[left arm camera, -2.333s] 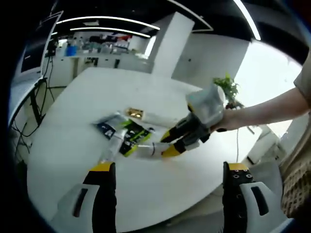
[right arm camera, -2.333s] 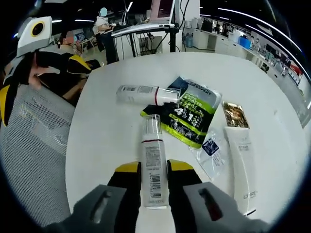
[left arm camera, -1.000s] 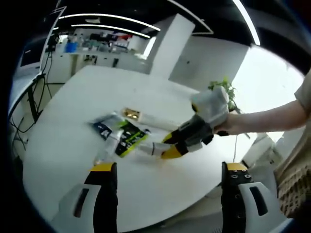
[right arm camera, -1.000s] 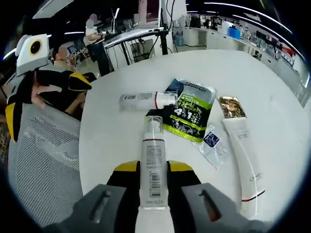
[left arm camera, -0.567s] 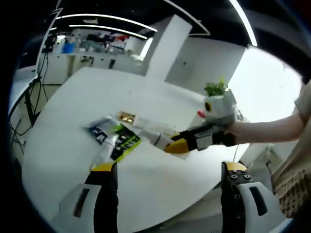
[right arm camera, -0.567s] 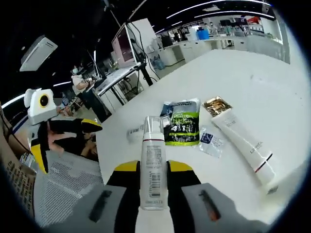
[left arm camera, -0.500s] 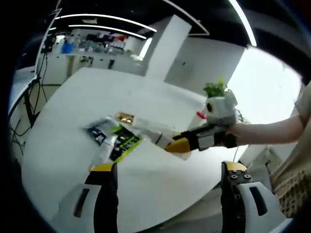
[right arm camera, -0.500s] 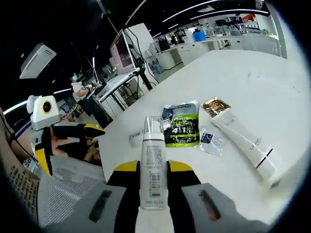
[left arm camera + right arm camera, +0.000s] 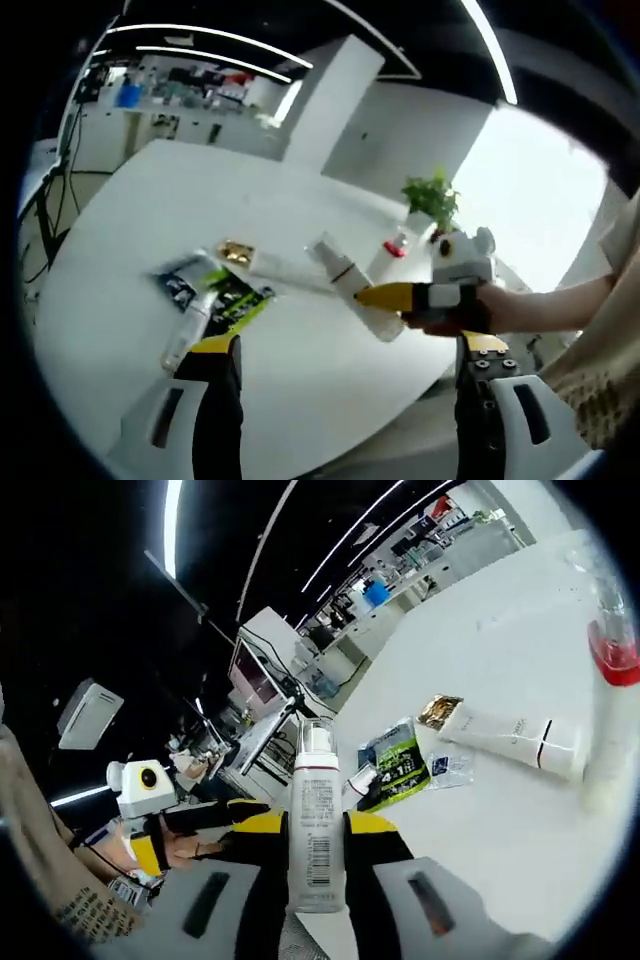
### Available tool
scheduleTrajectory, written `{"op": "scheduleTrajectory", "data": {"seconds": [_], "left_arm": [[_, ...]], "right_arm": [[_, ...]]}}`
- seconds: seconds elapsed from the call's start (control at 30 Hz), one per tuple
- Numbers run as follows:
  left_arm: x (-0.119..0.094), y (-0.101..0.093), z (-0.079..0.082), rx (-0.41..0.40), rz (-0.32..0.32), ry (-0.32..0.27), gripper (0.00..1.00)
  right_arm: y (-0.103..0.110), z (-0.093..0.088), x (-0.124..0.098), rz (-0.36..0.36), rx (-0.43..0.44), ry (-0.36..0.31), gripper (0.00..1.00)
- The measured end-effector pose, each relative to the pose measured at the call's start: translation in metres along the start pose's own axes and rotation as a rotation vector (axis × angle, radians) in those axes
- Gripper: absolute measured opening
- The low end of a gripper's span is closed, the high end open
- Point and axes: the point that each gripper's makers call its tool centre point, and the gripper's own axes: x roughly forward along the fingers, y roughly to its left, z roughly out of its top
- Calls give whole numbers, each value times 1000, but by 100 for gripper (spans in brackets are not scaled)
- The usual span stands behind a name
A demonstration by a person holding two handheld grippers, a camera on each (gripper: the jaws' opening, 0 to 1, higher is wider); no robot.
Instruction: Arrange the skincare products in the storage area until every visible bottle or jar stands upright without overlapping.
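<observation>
My right gripper (image 9: pixel 315 825) is shut on a white pump bottle (image 9: pixel 314 805) with a clear cap, held up off the white table (image 9: pixel 520 820). In the left gripper view the same bottle (image 9: pixel 350 287) hangs tilted above the table, gripped by the right gripper (image 9: pixel 392 296). Another white bottle (image 9: pixel 186 334) lies flat beside a green sachet (image 9: pixel 238 300). A gold-capped white tube (image 9: pixel 505 733) lies on its side. A red-banded bottle (image 9: pixel 606 685) stands at the right edge. My left gripper (image 9: pixel 350 343) is open with nothing between its jaws.
A small blue sachet (image 9: pixel 452 766) lies by the green sachet (image 9: pixel 394 766). A potted plant (image 9: pixel 430 196) stands at the table's far edge. The left gripper (image 9: pixel 195 825), in a person's hand, sits low at the left. Desks and monitors fill the room behind.
The right gripper has lifted the pump bottle off the table and swung it up and to the right. Both views have shifted with the hands. The left gripper stays open.
</observation>
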Motion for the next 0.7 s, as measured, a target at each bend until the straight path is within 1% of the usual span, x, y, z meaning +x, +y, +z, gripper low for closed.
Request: {"op": "scheduleTrajectory", "data": {"seconds": [0.1,0.17,0.37,0.47,0.57,0.7], "left_arm": [[2,-8,5,-9,-30,-7,86],[3,-14,8,-13,-56,-6,86],[5,-28,12,-20,-117,5,85],[4,-33,14,-26,-144,3,81],[4,-39,17,-33,-173,2,80],[2,-49,21,-19,-210,17,74]], "right_arm": [[6,1,-4,27,21,-24,20],[13,2,-7,52,51,-50,20],[29,6,-16,110,114,-116,20],[36,8,-20,138,134,-136,20],[44,8,-25,165,142,-153,20],[56,10,-31,200,151,-174,20]]}}
